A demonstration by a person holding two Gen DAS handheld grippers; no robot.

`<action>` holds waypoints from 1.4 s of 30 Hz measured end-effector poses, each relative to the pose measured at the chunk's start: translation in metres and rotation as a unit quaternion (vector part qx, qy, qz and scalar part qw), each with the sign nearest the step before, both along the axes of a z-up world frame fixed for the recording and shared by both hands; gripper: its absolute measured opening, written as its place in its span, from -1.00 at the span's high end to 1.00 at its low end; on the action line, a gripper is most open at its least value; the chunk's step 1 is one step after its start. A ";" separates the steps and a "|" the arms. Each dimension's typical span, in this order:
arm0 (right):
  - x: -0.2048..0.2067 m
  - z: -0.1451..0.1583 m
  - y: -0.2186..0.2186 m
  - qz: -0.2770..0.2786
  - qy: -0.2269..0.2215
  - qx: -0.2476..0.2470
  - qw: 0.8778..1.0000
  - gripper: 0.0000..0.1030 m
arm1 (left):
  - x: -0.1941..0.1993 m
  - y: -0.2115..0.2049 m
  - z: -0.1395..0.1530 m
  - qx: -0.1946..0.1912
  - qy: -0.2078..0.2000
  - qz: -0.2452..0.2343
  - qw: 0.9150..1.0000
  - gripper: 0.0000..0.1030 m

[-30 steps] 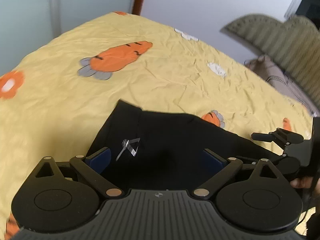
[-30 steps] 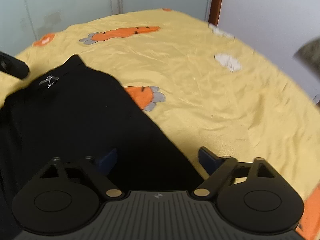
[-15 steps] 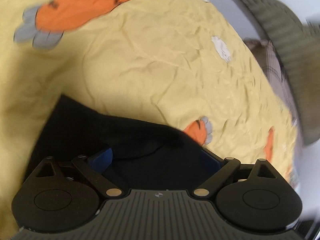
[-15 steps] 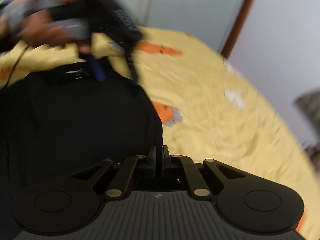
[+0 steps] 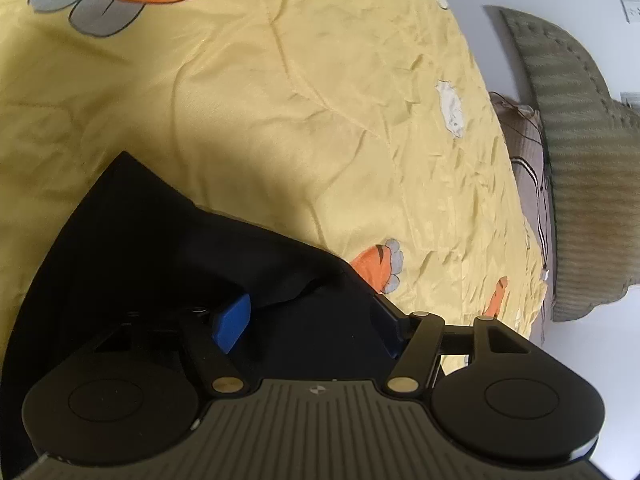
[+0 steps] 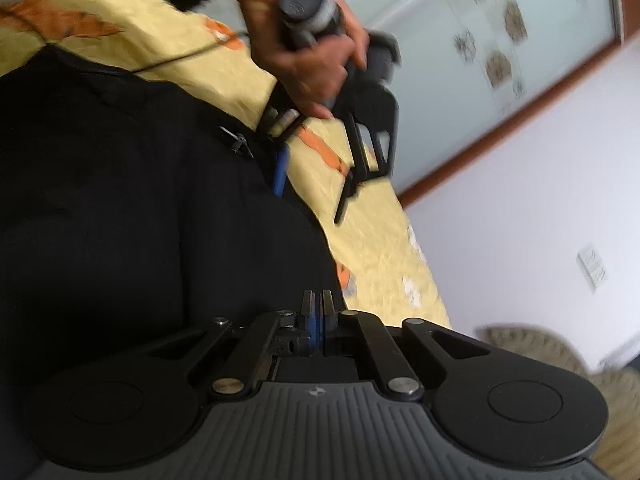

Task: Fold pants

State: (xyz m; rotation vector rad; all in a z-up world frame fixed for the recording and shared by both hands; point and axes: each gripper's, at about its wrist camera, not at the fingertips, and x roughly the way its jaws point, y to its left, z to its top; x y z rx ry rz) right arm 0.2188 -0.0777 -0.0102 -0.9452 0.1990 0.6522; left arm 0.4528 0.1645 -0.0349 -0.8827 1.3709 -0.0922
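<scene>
Black pants lie on a yellow bedspread with carrot prints. My left gripper points down over a folded edge of the pants. Its jaws are closing, black cloth lies between the blue pads, and they stand apart. In the right wrist view a hand holds that left gripper at the pants' far edge, near a small grey logo. My right gripper is shut, and the near edge of the pants runs into its fingertips.
A green ribbed headboard and a beige pillow stand past the bed's right edge. A frosted glass door with a brown frame, a white wall and a wall socket lie beyond the bed.
My right gripper closed on the pants' edge, rolled and swung sideways with the cloth. My left gripper tipped down over the pants' upper corner and its pads came closer together.
</scene>
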 end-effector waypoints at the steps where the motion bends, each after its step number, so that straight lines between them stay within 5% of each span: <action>1: 0.010 0.003 -0.005 -0.012 -0.009 0.018 1.000 0.92 | -0.002 0.003 0.000 -0.005 0.005 0.013 1.000 -0.34; 3: 0.043 0.016 -0.017 -0.039 0.058 0.049 0.996 0.79 | -0.010 0.008 0.004 -0.012 0.008 0.035 0.999 -0.54; 6: 0.109 0.029 -0.043 -0.034 0.228 0.138 0.963 0.78 | -0.021 0.007 0.013 -0.009 -0.002 0.028 1.000 -0.78; 10: 0.186 0.013 -0.051 -0.073 0.303 0.152 0.938 0.73 | -0.028 0.004 0.018 0.008 0.004 0.018 1.000 -0.83; 12: 0.218 -0.002 -0.054 -0.074 0.362 0.150 0.917 0.44 | -0.027 0.003 0.018 0.023 0.008 0.016 1.000 -0.83; 14: 0.237 -0.018 -0.058 -0.071 0.419 0.156 0.892 -0.40 | -0.023 0.001 0.019 0.044 0.006 0.012 0.999 -0.84; 16: 0.231 -0.023 -0.064 -0.030 0.446 0.172 0.878 -0.65 | -0.019 0.000 0.019 0.064 0.003 0.006 0.998 -0.85; 18: 0.218 -0.024 -0.055 -0.019 0.408 0.138 0.902 -0.47 | -0.012 -0.002 0.017 0.075 0.004 -0.002 0.997 -0.88; 19: 0.213 -0.023 -0.051 -0.013 0.396 0.132 0.909 0.07 | -0.009 -0.003 0.015 0.074 0.007 -0.004 0.997 -0.89; 20: 0.206 -0.020 -0.048 -0.015 0.398 0.140 0.906 0.96 | -0.005 -0.005 0.012 0.073 0.013 -0.005 0.997 -0.91; 24: 0.155 -0.009 -0.034 -0.019 0.314 0.096 0.944 0.94 | 0.004 -0.011 0.008 0.080 0.029 -0.006 0.996 -0.96; 27: 0.088 -0.001 -0.015 0.006 0.160 0.023 0.987 0.94 | 0.007 -0.011 0.007 0.073 0.033 -0.002 0.997 -0.97; 32: -0.003 -0.005 0.004 0.046 -0.009 -0.034 0.998 0.94 | 0.008 -0.016 0.007 0.075 0.026 -0.019 0.997 -0.90; 34: -0.023 -0.011 0.007 0.046 -0.035 -0.042 0.997 0.94 | -0.004 -0.018 0.014 0.091 -0.001 -0.018 0.996 -0.36; 36: -0.033 -0.018 0.008 0.037 -0.036 -0.047 0.998 0.94 | -0.026 -0.016 0.022 0.108 -0.015 -0.024 0.994 0.80; 40: -0.053 -0.017 -0.003 0.013 -0.020 -0.011 1.000 0.94 | -0.086 -0.002 0.044 0.120 -0.077 -0.014 0.990 0.90; 42: -0.065 -0.014 -0.004 0.008 -0.012 0.003 1.000 0.94 | -0.130 -0.003 0.064 0.149 -0.129 -0.018 0.980 0.90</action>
